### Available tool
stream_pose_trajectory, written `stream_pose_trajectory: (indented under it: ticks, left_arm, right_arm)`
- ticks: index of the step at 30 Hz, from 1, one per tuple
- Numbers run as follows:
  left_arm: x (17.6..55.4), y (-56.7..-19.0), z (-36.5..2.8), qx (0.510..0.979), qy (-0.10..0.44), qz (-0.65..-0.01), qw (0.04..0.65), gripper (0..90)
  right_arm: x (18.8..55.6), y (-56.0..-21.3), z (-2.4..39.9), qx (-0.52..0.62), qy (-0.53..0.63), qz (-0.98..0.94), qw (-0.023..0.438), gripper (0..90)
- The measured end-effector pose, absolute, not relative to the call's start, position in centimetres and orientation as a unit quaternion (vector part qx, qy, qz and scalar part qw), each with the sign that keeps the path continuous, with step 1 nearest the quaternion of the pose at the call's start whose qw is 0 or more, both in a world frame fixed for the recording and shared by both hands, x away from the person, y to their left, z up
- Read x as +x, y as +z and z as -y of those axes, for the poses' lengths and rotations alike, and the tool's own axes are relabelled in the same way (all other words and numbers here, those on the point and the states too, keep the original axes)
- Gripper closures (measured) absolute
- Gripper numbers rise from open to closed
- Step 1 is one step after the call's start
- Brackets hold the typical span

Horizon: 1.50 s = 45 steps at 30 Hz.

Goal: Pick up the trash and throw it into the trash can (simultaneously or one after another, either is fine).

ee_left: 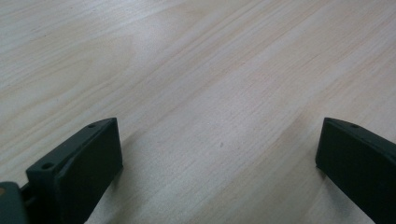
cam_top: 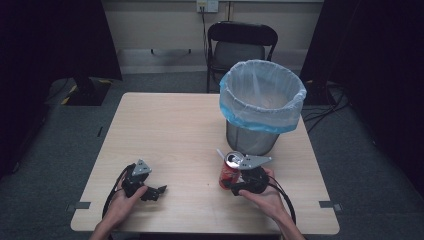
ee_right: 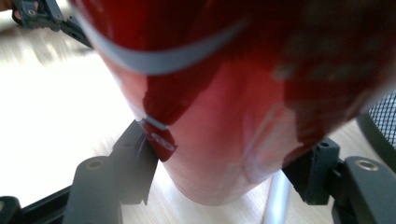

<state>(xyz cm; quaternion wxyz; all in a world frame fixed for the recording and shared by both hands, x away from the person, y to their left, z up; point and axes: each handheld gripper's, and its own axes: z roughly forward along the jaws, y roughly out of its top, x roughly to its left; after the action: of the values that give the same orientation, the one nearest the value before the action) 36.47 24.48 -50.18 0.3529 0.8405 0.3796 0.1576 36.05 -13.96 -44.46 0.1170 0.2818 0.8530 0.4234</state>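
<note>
A red drink can (cam_top: 229,175) with a silver top stands near the table's front right, just in front of the bin. My right gripper (cam_top: 232,185) is shut on the can's lower part, and both black pads press its sides in the right gripper view, where the can (ee_right: 224,116) looms close. A thin white straw (cam_top: 219,152) sticks up by the can's rim. My left gripper (cam_top: 159,190) rests low on the table at the front left. Its jaws stand wide open over bare wood (ee_left: 219,149) with nothing between them.
A mesh waste bin (cam_top: 250,139) with a pale blue liner (cam_top: 262,95) stands on the table (cam_top: 165,130) at the back right, right behind the can. A black folding chair (cam_top: 240,45) sits beyond the table. Dark curtains flank the room.
</note>
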Motion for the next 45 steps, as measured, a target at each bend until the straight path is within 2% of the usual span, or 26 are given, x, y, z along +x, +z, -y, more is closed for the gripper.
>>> stream_pose_trajectory:
  ticks: [23, 45]
  left_arm:
    - [36.5, -50.2, -24.5, 0.841, 0.157, -0.379, 0.353, 0.0]
    - [36.5, -50.2, -24.5, 0.841, 0.157, -0.379, 0.353, 0.0]
  right_arm:
    - [36.1, -41.3, 13.8, 0.271, 0.473, -0.832, 0.101, 34.6]
    - [35.4, -35.9, 12.9, 0.225, 0.523, -0.816, 0.097, 34.9]
